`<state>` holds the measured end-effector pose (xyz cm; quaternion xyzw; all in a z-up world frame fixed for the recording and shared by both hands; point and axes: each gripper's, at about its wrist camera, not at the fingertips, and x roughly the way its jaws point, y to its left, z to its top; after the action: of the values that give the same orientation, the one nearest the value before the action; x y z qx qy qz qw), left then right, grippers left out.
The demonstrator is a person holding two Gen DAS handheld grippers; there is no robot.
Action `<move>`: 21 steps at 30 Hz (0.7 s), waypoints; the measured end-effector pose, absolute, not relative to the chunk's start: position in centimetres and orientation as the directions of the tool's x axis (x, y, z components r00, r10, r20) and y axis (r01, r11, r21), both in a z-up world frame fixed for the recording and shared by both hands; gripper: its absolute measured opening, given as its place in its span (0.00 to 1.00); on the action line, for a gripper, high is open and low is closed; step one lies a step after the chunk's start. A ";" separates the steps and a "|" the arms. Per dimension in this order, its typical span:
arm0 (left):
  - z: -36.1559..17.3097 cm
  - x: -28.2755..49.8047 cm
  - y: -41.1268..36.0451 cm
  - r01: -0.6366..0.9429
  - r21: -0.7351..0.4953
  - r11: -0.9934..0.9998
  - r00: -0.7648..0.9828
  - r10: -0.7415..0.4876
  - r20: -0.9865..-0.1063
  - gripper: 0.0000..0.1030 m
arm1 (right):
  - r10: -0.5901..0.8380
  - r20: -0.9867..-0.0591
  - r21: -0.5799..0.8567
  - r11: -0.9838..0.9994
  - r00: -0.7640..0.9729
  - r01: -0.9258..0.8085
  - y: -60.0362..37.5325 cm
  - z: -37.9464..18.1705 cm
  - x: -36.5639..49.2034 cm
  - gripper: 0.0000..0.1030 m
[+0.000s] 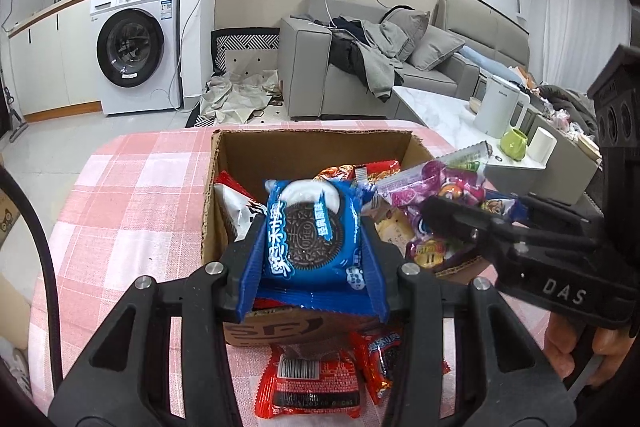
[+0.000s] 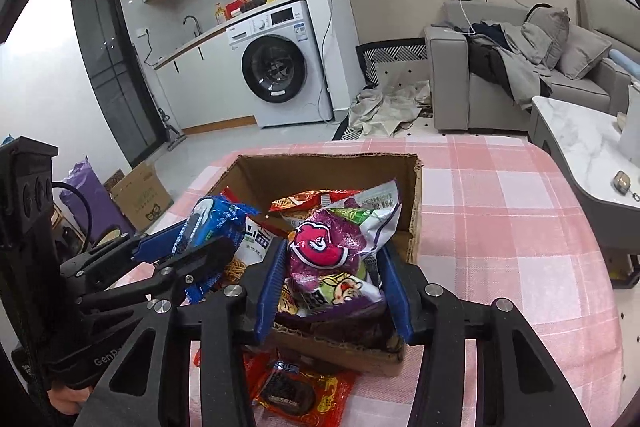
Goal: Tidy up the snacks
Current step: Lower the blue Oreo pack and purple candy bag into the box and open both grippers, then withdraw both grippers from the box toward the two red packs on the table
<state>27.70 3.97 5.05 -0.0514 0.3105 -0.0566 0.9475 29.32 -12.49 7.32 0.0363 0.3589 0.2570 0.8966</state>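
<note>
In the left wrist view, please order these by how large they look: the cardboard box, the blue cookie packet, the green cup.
1. cardboard box
2. blue cookie packet, enlarged by nearness to the camera
3. green cup, far off, so its true size is unsure

Left black plastic two-finger gripper (image 1: 310, 259): ribbed blue pads, silver pivot screws, triangular cut-outs in arms. Right black plastic two-finger gripper (image 2: 334, 291): same build; raised "DAS" lettering on body.

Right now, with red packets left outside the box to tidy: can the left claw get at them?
Probably not yet: the left claw is shut on the Oreo pack, and the red packets lie below it.
</note>
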 end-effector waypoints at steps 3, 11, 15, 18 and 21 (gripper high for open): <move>5.1 27.7 3.9 0.081 -0.128 0.989 0.805 -0.140 -0.576 0.40 | 0.526 -0.600 0.244 0.837 0.602 -0.489 -12.3 7.8 28.7 0.52; 5.4 26.5 4.2 0.064 -0.098 0.993 0.817 -0.108 -0.567 0.76 | 0.493 -0.584 0.187 0.855 0.645 -0.483 -13.2 8.5 26.9 0.69; 5.6 25.3 4.4 0.062 -0.095 0.994 0.825 -0.104 -0.556 0.79 | 0.491 -0.577 0.200 0.860 0.653 -0.469 -14.3 8.6 26.4 0.91; 5.6 24.4 4.7 0.058 -0.099 0.993 0.823 -0.104 -0.559 0.83 | 0.488 -0.569 0.219 0.866 0.662 -0.450 -15.3 8.5 26.0 0.99; 5.4 23.4 4.9 0.047 -0.087 0.995 0.821 -0.088 -0.564 0.89 | 0.477 -0.568 0.225 0.874 0.671 -0.431 -15.9 8.3 25.7 0.99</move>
<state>23.41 4.88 5.40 -0.0346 0.2971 -0.0356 0.9535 25.69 -15.91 8.33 0.0361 0.3206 0.2487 0.9133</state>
